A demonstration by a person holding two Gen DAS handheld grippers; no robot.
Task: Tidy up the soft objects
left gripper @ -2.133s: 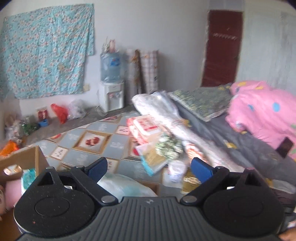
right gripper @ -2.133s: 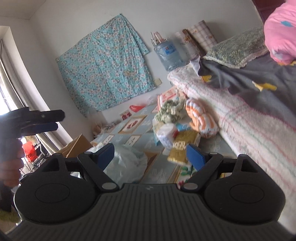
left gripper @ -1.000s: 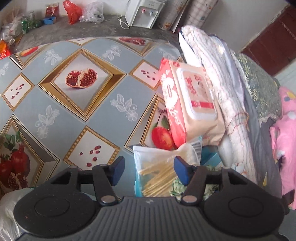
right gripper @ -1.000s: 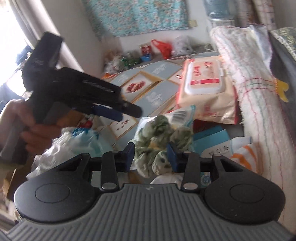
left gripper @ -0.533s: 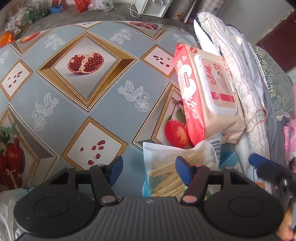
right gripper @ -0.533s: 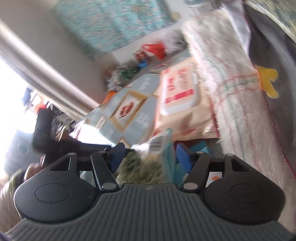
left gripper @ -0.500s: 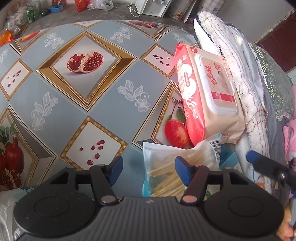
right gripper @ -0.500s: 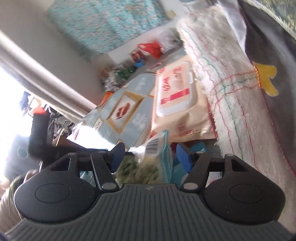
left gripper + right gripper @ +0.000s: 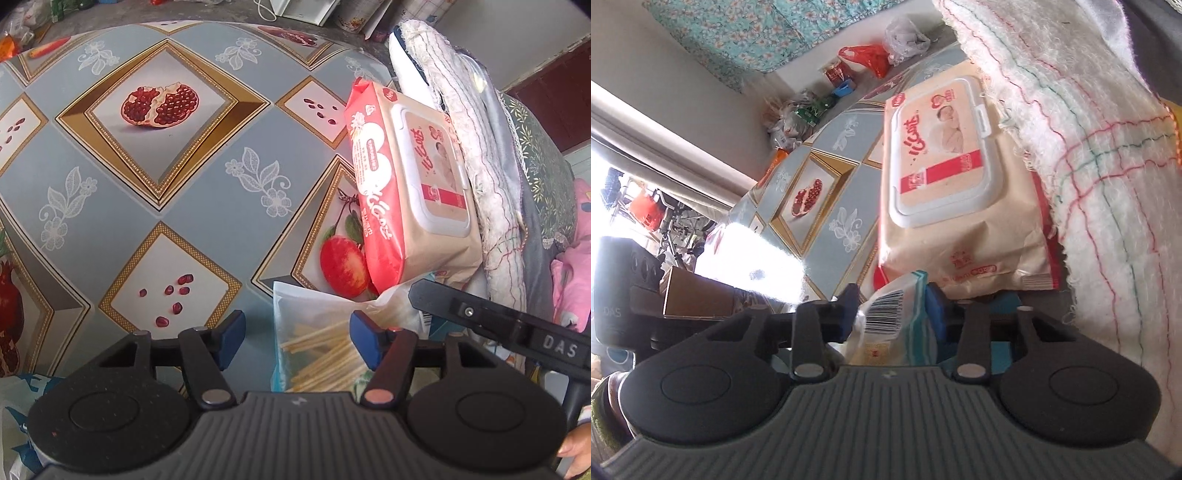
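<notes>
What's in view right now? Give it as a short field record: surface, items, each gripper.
surface: fruit-print mat
wipes pack: lies on the mat beside the blanket
clear bag: holds pale sticks, barcode on its top edge
right gripper: jaws have just been closing, pads now pressing the bag's top edge
left gripper: open, bag partly between its pads, no squeeze visible
</notes>
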